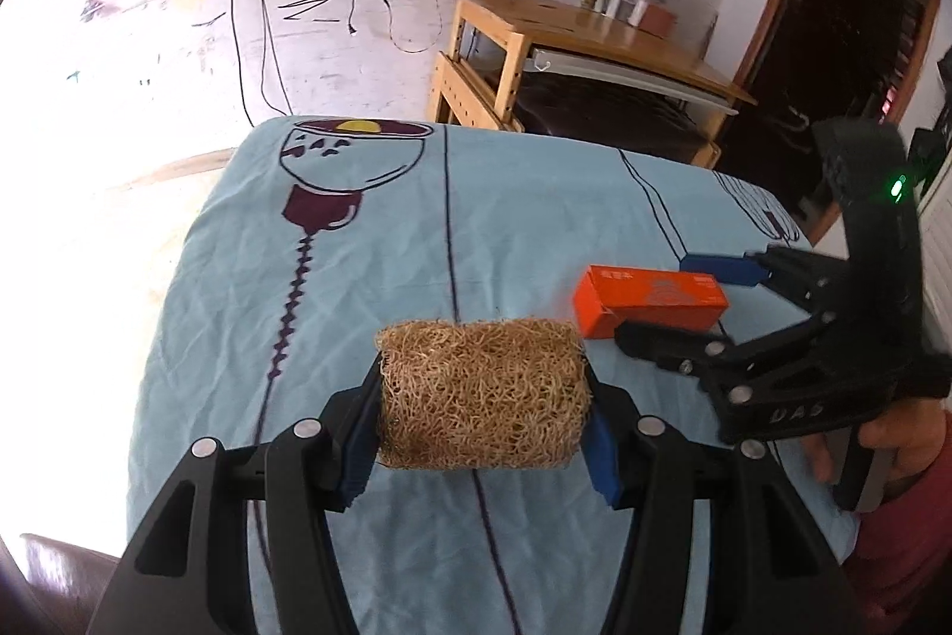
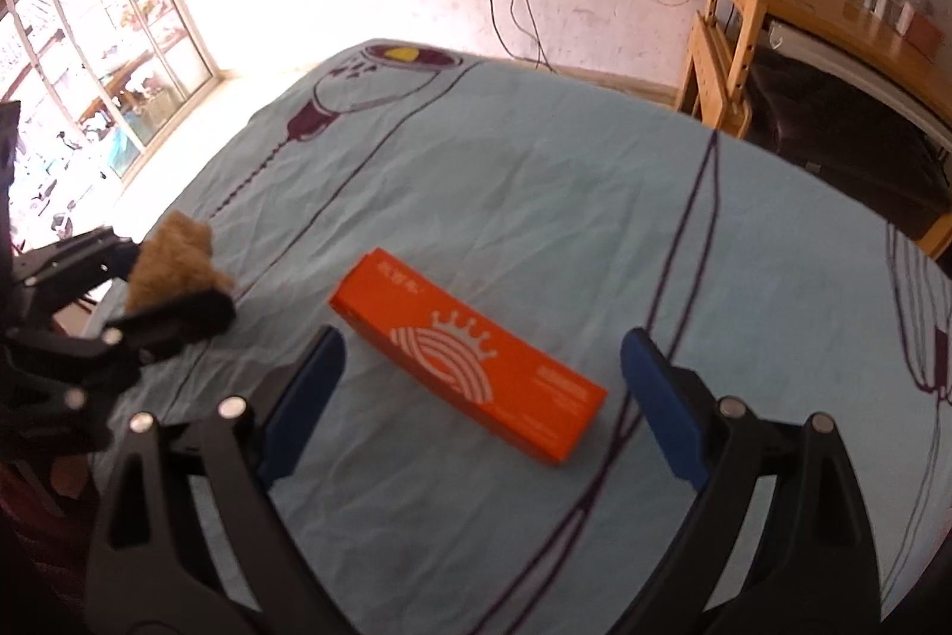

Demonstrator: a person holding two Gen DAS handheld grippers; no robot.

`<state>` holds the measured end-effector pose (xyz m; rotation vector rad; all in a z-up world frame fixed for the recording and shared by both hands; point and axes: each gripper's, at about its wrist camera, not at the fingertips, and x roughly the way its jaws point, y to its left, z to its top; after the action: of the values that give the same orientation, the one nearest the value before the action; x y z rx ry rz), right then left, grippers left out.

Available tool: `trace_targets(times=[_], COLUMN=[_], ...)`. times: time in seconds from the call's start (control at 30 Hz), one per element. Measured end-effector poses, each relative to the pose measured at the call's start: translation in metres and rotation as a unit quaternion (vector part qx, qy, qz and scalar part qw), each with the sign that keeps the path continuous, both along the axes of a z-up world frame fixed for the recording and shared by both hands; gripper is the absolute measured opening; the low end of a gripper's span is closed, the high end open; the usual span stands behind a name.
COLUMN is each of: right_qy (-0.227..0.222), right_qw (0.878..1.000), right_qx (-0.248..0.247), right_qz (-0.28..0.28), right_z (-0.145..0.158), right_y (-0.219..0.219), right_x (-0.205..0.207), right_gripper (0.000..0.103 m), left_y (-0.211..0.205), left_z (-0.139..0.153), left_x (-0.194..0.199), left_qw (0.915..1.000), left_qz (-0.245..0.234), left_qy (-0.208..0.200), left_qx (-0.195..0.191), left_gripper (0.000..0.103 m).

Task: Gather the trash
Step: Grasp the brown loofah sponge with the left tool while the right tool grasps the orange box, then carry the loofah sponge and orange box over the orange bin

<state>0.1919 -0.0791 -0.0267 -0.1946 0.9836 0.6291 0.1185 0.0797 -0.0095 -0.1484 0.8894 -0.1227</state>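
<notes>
Scrubber pinched, orange box on the counter

The left hand-held gripper (image 1: 482, 432) pinches a tan fibrous scrubber (image 1: 482, 394) between its blue pads, held just above the blue cloth (image 1: 369, 278) covering the counter. The right hand-held gripper (image 2: 482, 397) is spread wide, its fingers on either side of an orange box (image 2: 470, 355) lying flat on the cloth, not touching it.

Both wrist views over table (image 1: 369, 242)

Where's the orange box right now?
The orange box lies flat on the blue tablecloth, between the open right gripper's fingers, right of the loofah held by the left gripper.
</notes>
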Motion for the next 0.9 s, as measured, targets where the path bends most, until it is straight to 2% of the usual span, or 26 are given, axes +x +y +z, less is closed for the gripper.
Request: trace_targets(times=[0.07,0.13,0.23,0.3,0.4,0.57,0.8,0.9], right_qy=[-0.008,-0.024,-0.04,-0.046,-0.078,-0.105,-0.113,-0.128], right_qw=[1.0,0.999,0.999,0.998,0.995,0.992,0.991,0.986], right_qx=[-0.012,-0.03,-0.035,-0.038,-0.06,-0.059,0.011,0.024], right_qz=[0.001,0.0,0.006,0.006,-0.021,-0.038,-0.074,-0.1], right_z=[0.0,-0.001,0.001,0.002,0.002,0.01,0.036,0.045], right_y=[0.002,0.006,0.007,0.007,0.005,-0.004,-0.051,-0.077], right_x=[-0.002,-0.005,-0.011,-0.014,-0.02,-0.029,-0.042,-0.05], right_gripper=[0.087,0.076,0.058,0.042,0.022,0.022,0.022,0.023], left_y=[0.002,0.0,-0.002,-0.005,-0.01,-0.013,-0.024,-0.034], left_z=[0.0,0.0,-0.003,-0.005,-0.006,-0.007,-0.006,-0.004], left_x=[-0.002,-0.004,-0.005,-0.006,-0.007,-0.01,-0.019,-0.022], left_qw=[1.0,1.0,1.0,1.0,1.0,1.0,1.0,1.0], left_qz=[0.003,0.004,-0.001,-0.002,-0.003,0.002,0.001,-0.004], left_qy=[-0.002,-0.003,0.002,0.005,0.006,0.004,-0.002,-0.004], left_qx=[-0.004,-0.006,-0.005,-0.003,-0.004,-0.002,0.0,0.001], left_gripper=[0.053,0.053,0.053,0.053,0.053,0.053,0.053,0.053])
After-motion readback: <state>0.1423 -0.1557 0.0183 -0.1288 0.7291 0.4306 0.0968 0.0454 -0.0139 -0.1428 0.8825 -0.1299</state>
